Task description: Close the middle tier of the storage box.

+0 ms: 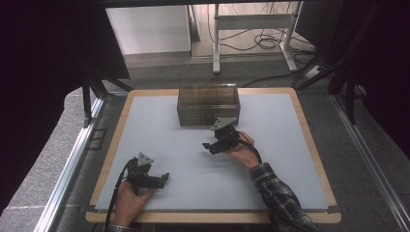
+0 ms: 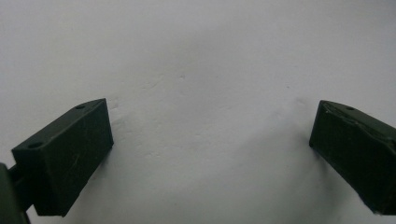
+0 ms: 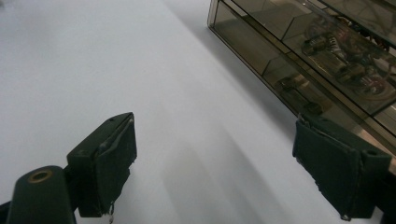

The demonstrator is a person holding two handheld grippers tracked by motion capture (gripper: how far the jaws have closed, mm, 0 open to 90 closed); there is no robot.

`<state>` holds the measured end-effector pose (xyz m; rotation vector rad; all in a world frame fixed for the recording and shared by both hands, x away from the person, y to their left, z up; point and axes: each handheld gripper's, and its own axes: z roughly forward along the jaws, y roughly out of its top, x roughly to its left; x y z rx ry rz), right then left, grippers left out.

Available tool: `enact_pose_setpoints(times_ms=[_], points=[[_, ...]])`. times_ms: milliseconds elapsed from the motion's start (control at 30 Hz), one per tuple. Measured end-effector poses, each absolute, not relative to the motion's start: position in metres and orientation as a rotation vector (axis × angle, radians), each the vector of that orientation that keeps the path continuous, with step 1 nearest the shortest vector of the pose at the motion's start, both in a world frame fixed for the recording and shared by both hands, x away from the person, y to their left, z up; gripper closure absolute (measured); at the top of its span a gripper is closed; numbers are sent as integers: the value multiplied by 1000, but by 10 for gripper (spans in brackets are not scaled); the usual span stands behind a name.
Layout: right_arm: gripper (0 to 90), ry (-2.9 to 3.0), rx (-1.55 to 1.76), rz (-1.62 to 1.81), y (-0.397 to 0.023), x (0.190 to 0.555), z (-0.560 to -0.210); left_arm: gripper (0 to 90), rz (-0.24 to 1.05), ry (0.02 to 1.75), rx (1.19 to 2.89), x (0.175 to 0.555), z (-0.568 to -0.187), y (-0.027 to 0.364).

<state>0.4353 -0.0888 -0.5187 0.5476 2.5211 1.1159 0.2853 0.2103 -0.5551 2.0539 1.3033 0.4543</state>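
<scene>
Two grippers: I run one in each hand over a grey mat on a wood-edged table.
Left gripper: near my edge of the mat, jaws wide, nothing between them; in its own view I see bare mat.
Right gripper: mid-mat, just in front of the box, jaws wide and empty; in its own view one pad sits close by the box's lower edge, and I cannot tell if it touches.
Box: clear smoky plastic organiser with drawers, standing at the far middle of the mat; small parts show through its wall.
Handling, my guess: stiff, smooth and slippery walls, light shell made heavier by loose contents; thin plastic could crack under a hard pinch, and tilting would shift the parts.
Where to hold: I'd take a drawer front or a thin lip, since the whole body looks too wide for these jaws.
Edges: the box stands near the far rim of the table, so pushing it away risks a drop.
Open room: broad bare mat to the left, right and front of the box; I'd draw it toward me.
</scene>
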Motion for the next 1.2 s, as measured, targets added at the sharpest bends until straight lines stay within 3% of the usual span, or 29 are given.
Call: enact_pose_setpoints(times_ms=[533, 1200], points=[[49, 2538, 571, 1112, -92, 427, -517, 0, 455, 1304, 2054, 285, -555, 210], [36, 2540, 554, 1108, -106, 414, -513, 0, 455, 1303, 2054, 285, -555, 210]])
